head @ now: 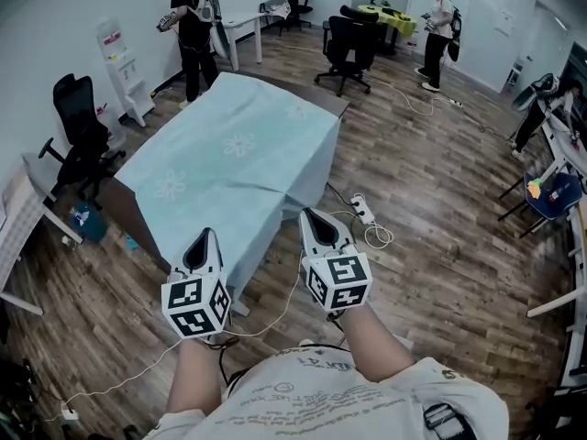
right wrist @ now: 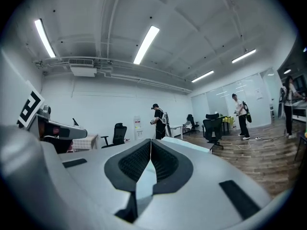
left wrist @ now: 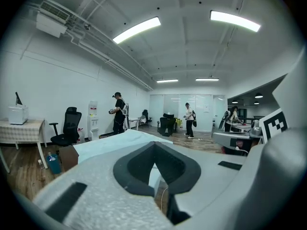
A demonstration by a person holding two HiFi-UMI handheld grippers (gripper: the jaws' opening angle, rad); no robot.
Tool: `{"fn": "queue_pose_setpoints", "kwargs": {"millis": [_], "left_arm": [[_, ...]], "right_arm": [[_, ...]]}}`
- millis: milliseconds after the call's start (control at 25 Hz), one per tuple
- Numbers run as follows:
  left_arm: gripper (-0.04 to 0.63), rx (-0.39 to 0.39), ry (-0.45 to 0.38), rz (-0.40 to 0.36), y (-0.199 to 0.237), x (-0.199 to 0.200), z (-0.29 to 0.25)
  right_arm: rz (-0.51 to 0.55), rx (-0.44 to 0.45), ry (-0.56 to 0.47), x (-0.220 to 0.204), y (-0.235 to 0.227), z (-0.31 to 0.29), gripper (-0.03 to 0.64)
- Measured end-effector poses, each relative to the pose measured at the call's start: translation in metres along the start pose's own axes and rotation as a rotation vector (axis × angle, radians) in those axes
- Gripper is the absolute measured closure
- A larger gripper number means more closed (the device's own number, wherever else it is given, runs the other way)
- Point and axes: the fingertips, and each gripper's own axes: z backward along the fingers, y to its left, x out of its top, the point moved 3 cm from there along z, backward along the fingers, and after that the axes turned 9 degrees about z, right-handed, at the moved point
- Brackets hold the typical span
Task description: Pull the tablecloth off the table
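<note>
A pale blue tablecloth point(head: 229, 154) with faint flower prints lies flat over the table and drapes down its near side. My left gripper point(head: 204, 235) is shut, its tips at the hanging near edge. My right gripper point(head: 310, 214) is shut too, at the cloth's near right corner. In the left gripper view the closed jaws point(left wrist: 153, 143) point level across the cloth top point(left wrist: 110, 143); in the gap behind the tips I see cloth and floor. In the right gripper view the jaws point(right wrist: 150, 141) meet with pale cloth showing below them. No fold shows pinched at either pair of tips.
A power strip point(head: 360, 209) and white cables lie on the wood floor right of the table. A black office chair point(head: 83, 140) and a blue container point(head: 92, 223) stand to the left. Two people point(head: 193, 26) point(head: 442, 26) stand far back among desks and chairs.
</note>
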Motion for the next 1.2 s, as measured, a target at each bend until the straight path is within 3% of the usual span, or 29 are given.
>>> {"fn": "queue_pose_setpoints", "kwargs": {"millis": [320,600,920,1200], "left_arm": [[0.583,0.012,0.018,0.001,-0.028,-0.008,-0.034],[0.583,0.001,0.034,0.002,-0.034,-0.012,-0.066],[0.583,-0.027,0.050,-0.025,-0.037,-0.014,-0.127],[0.583,-0.045,0.082,0.008,-0.038,-0.014,-0.206]], "right_arm": [[-0.012,0.034,0.034,-0.011,-0.044,-0.009,0.603],[-0.022,0.008,0.041,-0.020,-0.071,-0.019,0.603],[-0.034,-0.013,0.048,-0.033,-0.106,-0.059,0.603],[-0.022,-0.027,0.076,-0.040,-0.152,-0.115,0.603]]}}
